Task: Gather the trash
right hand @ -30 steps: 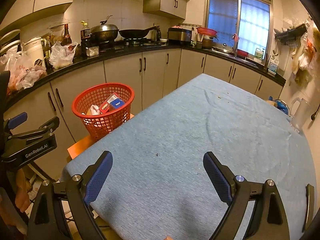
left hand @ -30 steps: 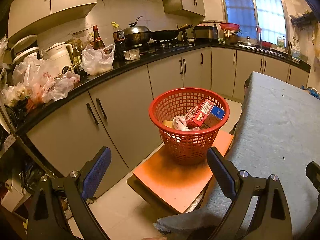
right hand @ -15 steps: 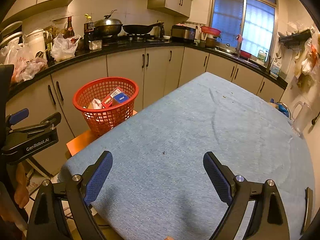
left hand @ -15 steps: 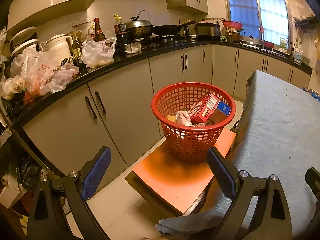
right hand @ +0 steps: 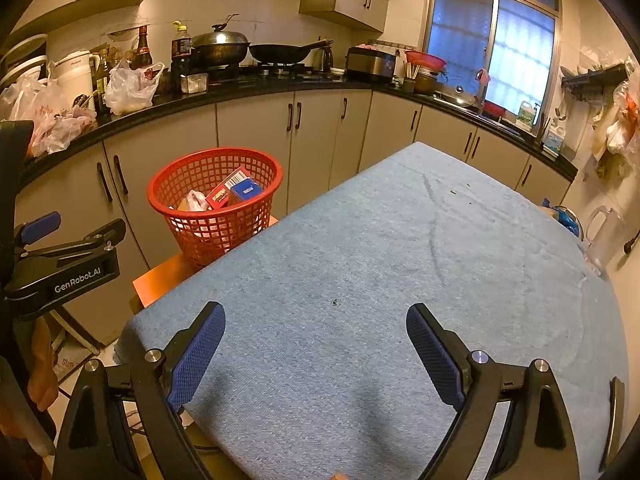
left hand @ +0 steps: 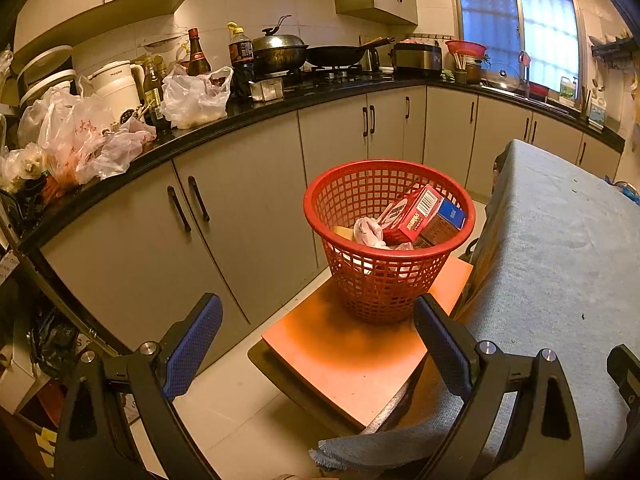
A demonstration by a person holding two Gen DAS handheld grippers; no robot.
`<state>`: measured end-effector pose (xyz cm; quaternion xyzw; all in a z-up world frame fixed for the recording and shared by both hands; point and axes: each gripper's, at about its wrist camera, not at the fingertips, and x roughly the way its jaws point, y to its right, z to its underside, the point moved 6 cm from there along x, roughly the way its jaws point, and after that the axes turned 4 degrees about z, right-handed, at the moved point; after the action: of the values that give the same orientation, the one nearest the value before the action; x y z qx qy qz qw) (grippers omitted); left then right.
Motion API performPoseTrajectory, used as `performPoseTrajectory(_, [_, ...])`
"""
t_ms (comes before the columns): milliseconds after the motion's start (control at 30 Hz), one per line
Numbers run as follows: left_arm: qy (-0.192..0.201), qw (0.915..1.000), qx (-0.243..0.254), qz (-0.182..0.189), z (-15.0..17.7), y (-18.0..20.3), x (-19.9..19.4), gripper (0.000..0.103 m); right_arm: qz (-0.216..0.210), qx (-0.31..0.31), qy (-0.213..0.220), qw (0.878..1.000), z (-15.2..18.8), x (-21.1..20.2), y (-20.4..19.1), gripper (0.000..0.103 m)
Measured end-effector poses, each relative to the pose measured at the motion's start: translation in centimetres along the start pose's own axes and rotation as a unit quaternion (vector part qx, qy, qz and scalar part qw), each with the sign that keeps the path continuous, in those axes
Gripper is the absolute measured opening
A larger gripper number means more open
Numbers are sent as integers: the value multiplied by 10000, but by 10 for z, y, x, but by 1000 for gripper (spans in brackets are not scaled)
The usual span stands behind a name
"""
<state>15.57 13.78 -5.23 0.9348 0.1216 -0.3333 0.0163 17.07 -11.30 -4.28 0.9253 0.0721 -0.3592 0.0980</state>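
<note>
kitchen cabinets ring a table (right hand: pixel 400 280) under a blue cloth, bare but for specks. nearest, the right gripper (right hand: pixel 316 344) hangs spread and empty over it; the left gripper (left hand: pixel 316 344) is likewise released, holding nothing. over the last second both have drawn back slightly with no new pickup, so collecting looks about finished. further off, on an orange stool (left hand: pixel 360 360) beside the table, the red basket (left hand: pixel 384 280) holds the trash: a red carton (left hand: pixel 416 216), a blue box (left hand: pixel 448 218), crumpled plastic (left hand: pixel 370 232).

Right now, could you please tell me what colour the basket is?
Red; the basket shows best in the left wrist view.
</note>
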Motion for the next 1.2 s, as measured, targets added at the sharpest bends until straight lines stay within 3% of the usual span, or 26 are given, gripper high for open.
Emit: performPoseTrajectory(1200, [-34,10000,-26,23,3,-1,3,95,-31,-54,-40,10000,4,1,-9,95])
